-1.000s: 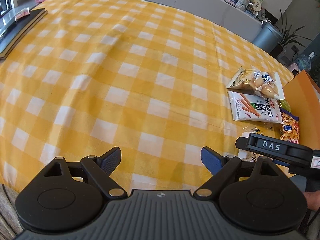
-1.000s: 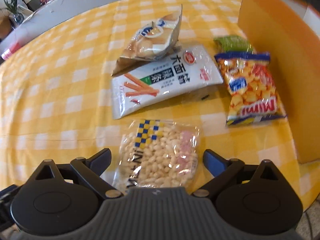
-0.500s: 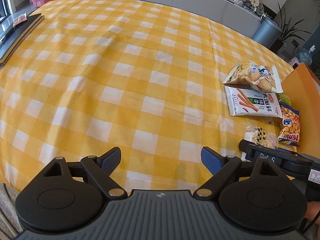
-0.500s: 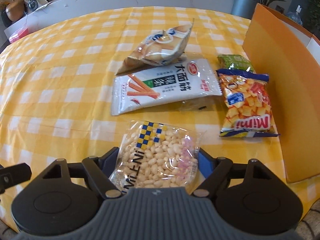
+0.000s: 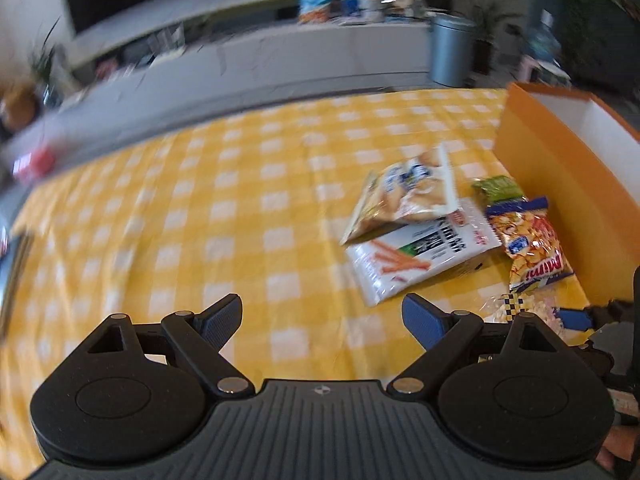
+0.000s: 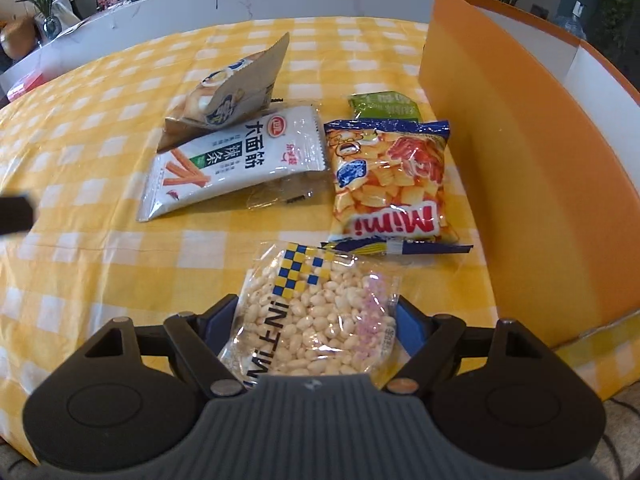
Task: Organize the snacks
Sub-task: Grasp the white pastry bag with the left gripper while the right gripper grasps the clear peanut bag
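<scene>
Nearest: right hand-held gripper clamped on a clear puffed-snack bag, low over the bench. Left hand-held gripper spread wide, nothing between its fingers. Beyond: Mimi crisp bag, white spicy-strip bag, tan pastry bag, small green packet. Right: orange box; contents not visible.

clear puffed-snack bag flat at table's near edge, pinched from both sides | Mimi bag just beyond, beside orange box | white stick-snack pack under tilted tan pouch | green packet behind Mimi
</scene>
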A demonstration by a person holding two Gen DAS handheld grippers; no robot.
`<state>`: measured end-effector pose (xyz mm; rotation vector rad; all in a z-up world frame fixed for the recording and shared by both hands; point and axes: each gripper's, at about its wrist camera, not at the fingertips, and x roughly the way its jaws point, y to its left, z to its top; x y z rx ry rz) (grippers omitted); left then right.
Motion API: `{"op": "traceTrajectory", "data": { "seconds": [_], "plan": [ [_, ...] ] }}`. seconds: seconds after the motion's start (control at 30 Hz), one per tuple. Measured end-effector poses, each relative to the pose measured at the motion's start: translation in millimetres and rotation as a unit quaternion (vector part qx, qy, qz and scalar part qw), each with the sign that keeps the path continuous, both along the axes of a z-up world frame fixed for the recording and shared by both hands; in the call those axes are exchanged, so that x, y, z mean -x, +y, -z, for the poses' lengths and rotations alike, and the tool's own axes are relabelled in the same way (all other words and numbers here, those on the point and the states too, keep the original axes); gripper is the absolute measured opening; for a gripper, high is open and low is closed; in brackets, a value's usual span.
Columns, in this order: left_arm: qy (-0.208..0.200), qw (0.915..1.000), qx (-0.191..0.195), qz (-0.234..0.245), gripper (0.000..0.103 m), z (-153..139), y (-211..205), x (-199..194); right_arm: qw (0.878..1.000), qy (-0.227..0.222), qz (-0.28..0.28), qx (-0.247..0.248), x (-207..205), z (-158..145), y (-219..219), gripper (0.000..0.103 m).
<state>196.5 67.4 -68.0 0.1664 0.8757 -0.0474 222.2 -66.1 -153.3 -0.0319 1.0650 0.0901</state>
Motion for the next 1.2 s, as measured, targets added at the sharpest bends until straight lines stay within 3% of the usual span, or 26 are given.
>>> {"op": "traceTrajectory", "data": {
  "seconds": [0.1, 0.2, 0.3, 0.37, 0.5, 0.67, 0.8, 0.97, 1.2],
  "plan": [
    [-0.035, 0.9935, -0.071, 0.081, 0.103, 7.8, -28.4, -4.2, 1.000, -0.011, -0.008, 0.002, 3.4, 1.1, 0.5, 0.079],
    [-0.079, 0.9736, -0.139, 0.163, 0.103, 22.3, -51.8, -1.4, 1.000, -0.022, -0.013, 0.001, 6.3, 1.6, 0.4, 0.079],
    [-0.093, 0.9584, -0.183, 0.198, 0.103, 43.6, -66.3, -8.7, 0.999, -0.027, -0.019, 0.000, 5.5, 2.1, -0.4, 0.079],
    [-0.089, 0.9550, -0.202, 0.197, 0.103, 56.2, -70.2, -18.2, 0.999, -0.032, -0.024, -0.001, 9.4, 1.6, -1.6, 0.079],
    [-0.100, 0.9609, -0.179, 0.186, 0.103, 66.5, -68.7, -37.0, 0.999, -0.039, -0.029, -0.002, 13.1, 1.7, -2.6, 0.080],
    [-0.076, 0.9725, -0.150, 0.161, 0.103, 72.8, -71.6, -59.1, 0.998, -0.047, -0.033, -0.004, 14.6, 3.0, -4.3, 0.082],
    [-0.100, 0.9720, -0.151, 0.149, 0.103, 73.1, -77.2, -68.0, 0.998, -0.054, -0.032, -0.004, 18.1, 3.2, -3.4, 0.084],
    [-0.118, 0.9750, -0.120, 0.145, 0.103, 74.8, -75.8, -78.8, 0.998, -0.057, -0.034, -0.005, 17.3, 3.0, -3.7, 0.084],
    [-0.087, 0.9927, -0.062, 0.056, 0.102, 76.5, -43.5, -101.8, 0.998, -0.059, -0.035, -0.006, 19.1, 3.3, -4.5, 0.084]
  ]
}}
